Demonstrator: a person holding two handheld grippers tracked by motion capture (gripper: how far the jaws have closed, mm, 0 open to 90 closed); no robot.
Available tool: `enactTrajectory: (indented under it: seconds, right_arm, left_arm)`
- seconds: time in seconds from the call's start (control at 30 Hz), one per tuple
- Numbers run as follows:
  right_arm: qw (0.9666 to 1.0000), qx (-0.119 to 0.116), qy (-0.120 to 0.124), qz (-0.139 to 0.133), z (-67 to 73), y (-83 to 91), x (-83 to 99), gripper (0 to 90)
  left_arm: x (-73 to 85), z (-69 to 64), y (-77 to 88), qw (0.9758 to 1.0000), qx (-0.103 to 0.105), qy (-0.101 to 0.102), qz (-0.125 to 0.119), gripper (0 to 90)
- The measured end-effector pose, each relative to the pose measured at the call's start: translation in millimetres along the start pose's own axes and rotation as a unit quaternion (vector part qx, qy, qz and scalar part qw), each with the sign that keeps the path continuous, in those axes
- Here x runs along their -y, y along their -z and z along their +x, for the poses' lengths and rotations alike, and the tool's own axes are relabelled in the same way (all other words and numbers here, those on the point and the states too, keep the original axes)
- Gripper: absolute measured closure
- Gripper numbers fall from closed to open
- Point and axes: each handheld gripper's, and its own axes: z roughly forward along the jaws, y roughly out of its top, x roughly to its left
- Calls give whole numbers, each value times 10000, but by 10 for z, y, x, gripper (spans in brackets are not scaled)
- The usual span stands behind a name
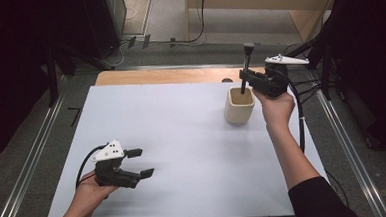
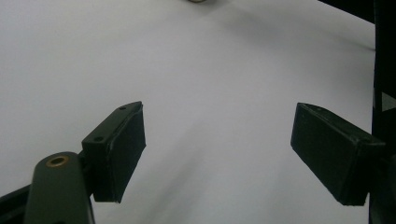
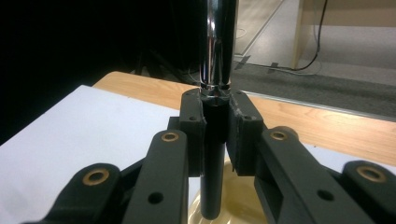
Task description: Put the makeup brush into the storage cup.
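The right gripper (image 1: pixel 246 78) clamps a brush (image 1: pixel 247 60) (handle downward) over the cup (image 1: pixel 239 106) at far right; lowering and release remain. The left gripper (image 1: pixel 141 163) waits wide, near left.

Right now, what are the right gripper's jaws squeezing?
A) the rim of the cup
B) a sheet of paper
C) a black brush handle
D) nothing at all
C: the right gripper has its jaws pressed on both sides of the black brush handle, whose lower end hangs over the cream cup.
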Motion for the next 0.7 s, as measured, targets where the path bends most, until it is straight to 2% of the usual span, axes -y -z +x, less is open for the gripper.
enactTrajectory:
  seconds: [0.17, 0.3, 0.37, 0.53, 0.7]
  right_arm:
    - [9999, 124, -5, -45, -41, -48, -7, 795]
    - [9997, 218, -127, -64, -88, -102, 16, 795]
    - [9993, 329, -70, -131, -88, -119, 28, 795]
    - [9990, 374, -116, -237, -99, -155, 66, 795]
    - [9988, 438, -92, -206, -111, -180, 103, 795]
  left_arm:
    - [-4, -2, 6, 10000, 12, 8, -7, 184]
    - [-4, 0, 9, 10000, 23, 5, -10, 184]
    - [-6, 1, 7, 10000, 35, 4, -11, 185]
    - [-8, -9, 3, 10000, 57, -6, -24, 186]
    - [-7, -1, -1, 10000, 51, -14, 12, 186]
